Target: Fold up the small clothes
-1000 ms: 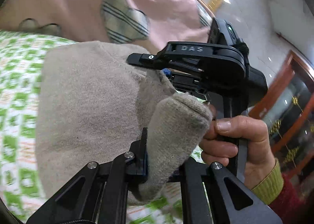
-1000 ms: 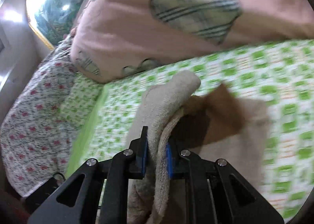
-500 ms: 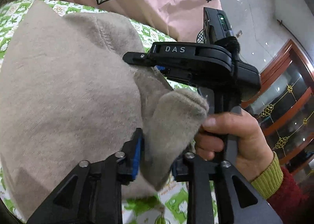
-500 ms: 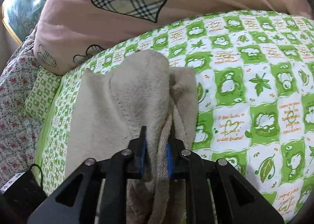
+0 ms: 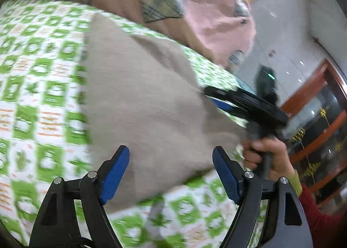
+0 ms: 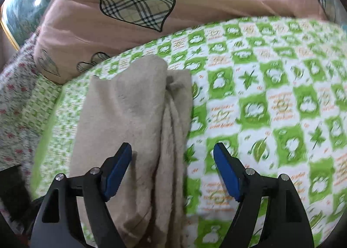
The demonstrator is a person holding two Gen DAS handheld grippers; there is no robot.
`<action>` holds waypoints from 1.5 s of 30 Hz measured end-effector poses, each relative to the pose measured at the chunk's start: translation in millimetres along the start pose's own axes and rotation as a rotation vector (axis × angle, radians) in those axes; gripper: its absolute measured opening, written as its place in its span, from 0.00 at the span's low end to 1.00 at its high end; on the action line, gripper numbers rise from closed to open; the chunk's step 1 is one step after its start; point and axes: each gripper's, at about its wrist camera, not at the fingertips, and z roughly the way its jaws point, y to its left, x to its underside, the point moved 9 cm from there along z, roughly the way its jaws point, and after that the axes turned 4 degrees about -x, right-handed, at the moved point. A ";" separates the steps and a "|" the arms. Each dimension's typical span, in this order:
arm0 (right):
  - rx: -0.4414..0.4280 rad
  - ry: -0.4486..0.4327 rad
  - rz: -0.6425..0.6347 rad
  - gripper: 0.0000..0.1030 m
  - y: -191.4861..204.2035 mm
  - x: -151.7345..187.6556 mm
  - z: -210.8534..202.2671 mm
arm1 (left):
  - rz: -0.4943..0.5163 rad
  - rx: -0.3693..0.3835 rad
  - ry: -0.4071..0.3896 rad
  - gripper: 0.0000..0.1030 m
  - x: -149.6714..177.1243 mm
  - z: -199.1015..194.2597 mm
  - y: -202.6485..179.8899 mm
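Observation:
A beige knitted garment (image 5: 141, 96) lies folded on the green-and-white patterned bedsheet (image 5: 39, 78). My left gripper (image 5: 171, 172) is open and empty just above its near edge. The right gripper shows in the left wrist view (image 5: 243, 100) at the garment's right edge, held by a hand. In the right wrist view the garment (image 6: 138, 122) lies in a long folded strip on the sheet (image 6: 271, 100). My right gripper (image 6: 173, 172) is open and empty over the garment's right side.
A pink quilt with plaid hearts (image 6: 134, 7) is piled along the far side of the bed. A floral cloth (image 6: 15, 100) lies at the left. A wooden glass cabinet (image 5: 321, 117) stands to the right of the bed.
Both grippers have opened and let go of the garment. It now lies flat on the sheet, and both grippers have pulled back a little.

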 end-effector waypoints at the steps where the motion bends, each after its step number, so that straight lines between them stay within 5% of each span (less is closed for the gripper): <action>1: -0.017 0.009 0.011 0.76 0.3 1.3 1.2 | -0.030 -0.002 0.007 0.77 -4.8 2.2 8.4; 8: -0.079 0.090 0.038 0.76 5.8 11.7 24.9 | -0.138 -0.043 0.055 0.81 -30.6 35.9 56.7; 13: -0.133 0.124 0.119 0.76 3.1 17.4 40.1 | -0.176 0.030 0.092 0.78 -40.5 63.6 75.9; 15: -0.132 0.135 0.104 0.65 8.5 18.5 43.5 | -0.123 0.019 0.093 0.64 -43.8 66.8 72.0; 16: -0.162 0.149 0.115 0.42 14.7 20.5 46.0 | -0.106 0.010 0.090 0.58 -42.9 65.1 71.2; 17: -0.164 0.150 0.133 0.41 17.7 21.5 45.9 | -0.099 0.016 0.087 0.55 -42.1 62.2 70.0; 20: -0.141 0.113 0.097 0.34 32.1 21.0 35.7 | -0.088 0.056 0.070 0.48 -36.0 31.6 69.4; 27: -0.286 0.095 0.038 0.31 113.6 56.9 27.7 | -0.076 0.039 0.015 0.47 -7.5 -75.8 99.0; 34: -0.359 0.100 -0.083 0.31 205.7 106.4 48.3 | -0.087 -0.045 -0.028 0.47 33.9 -157.7 145.2; 42: -0.338 0.167 -0.061 0.33 210.3 147.6 77.0 | -0.137 -0.078 -0.024 0.55 77.0 -162.4 180.8; 45: -0.333 0.182 -0.021 0.40 201.2 150.7 78.4 | -0.168 -0.055 -0.035 0.58 78.2 -163.7 185.6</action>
